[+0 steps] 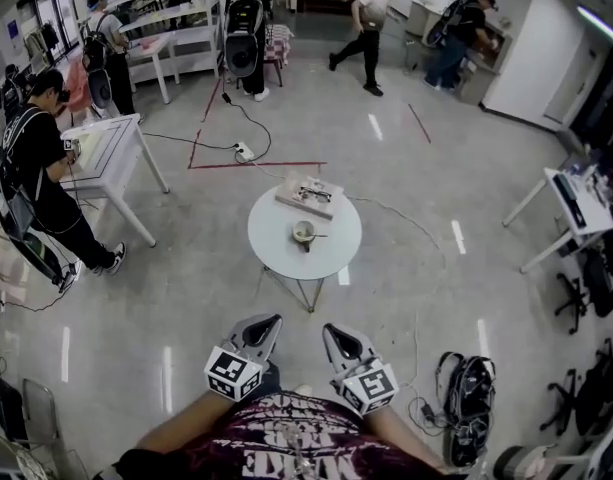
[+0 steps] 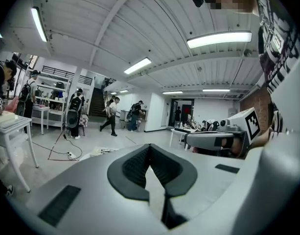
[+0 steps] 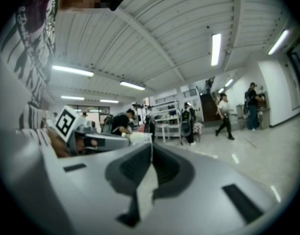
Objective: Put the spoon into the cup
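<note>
— Where is the spoon being seen?

— A thin dark shape, taken for the spoon (image 1: 319, 235), is being shown right at the cup (image 1: 303, 232) on the round white table (image 1: 271, 258). Whether it is lying beside the cup or resting in it cannot be told at this size.

— And the tongs?

— Both are being held low by the person's body, well apart from the table and pointing towards it. The left gripper (image 1: 273, 320) (image 2: 150, 147) is being shown with its jaws pressed together on nothing, and so is the right gripper (image 1: 331, 330) (image 3: 151, 145).

— Which step is being judged in hand?

— The approach, if the spoon is outside the cup. The table is to be neared, then one pair spread over the handle.
</note>
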`<state>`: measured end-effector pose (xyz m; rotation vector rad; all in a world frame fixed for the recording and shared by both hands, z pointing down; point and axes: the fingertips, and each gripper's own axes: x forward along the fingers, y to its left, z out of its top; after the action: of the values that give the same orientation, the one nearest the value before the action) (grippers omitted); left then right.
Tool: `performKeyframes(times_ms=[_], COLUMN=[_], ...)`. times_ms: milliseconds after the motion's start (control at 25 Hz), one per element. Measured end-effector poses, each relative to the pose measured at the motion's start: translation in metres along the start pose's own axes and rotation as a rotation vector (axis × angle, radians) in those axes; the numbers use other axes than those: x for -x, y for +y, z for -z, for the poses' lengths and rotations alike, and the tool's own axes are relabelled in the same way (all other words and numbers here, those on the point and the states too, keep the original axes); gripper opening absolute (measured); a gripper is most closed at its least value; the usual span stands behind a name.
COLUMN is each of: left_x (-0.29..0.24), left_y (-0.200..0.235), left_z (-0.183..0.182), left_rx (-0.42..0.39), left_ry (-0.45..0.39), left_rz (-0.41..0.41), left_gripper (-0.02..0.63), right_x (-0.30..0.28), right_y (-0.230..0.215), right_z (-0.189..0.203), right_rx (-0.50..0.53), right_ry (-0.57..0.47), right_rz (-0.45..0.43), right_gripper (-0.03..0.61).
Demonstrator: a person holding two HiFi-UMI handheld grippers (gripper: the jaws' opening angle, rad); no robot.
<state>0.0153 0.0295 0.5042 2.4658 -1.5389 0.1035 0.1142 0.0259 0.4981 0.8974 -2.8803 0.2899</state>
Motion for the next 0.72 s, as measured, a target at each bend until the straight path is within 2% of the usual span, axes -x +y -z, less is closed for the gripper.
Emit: performKeyframes(times_ms=[360,480,720], left_x=[-0.033,-0.044,-0.069], left_y=[0.014,0.019,0.046], left_z=[-0.002,-0.005,-0.009], left_rx=[0.013,0.016,0.021], left_ry=[0.020,0.024,0.028], left_rz=[0.065,0.094,0.104], left_gripper=[0.029,0.029,0.029], right_x=[-0.021,-0.031,-0.057], right_y=[-0.017,-0.024,-0.041], right_z=[-0.002,-0.005,-0.011], right_rx=[-0.017,-0.014,-0.016], right_ry=[0.025,0.003,0.006], right_rz=[0.040,0.047,0.082], right_gripper=[0.034,0.034,0.034])
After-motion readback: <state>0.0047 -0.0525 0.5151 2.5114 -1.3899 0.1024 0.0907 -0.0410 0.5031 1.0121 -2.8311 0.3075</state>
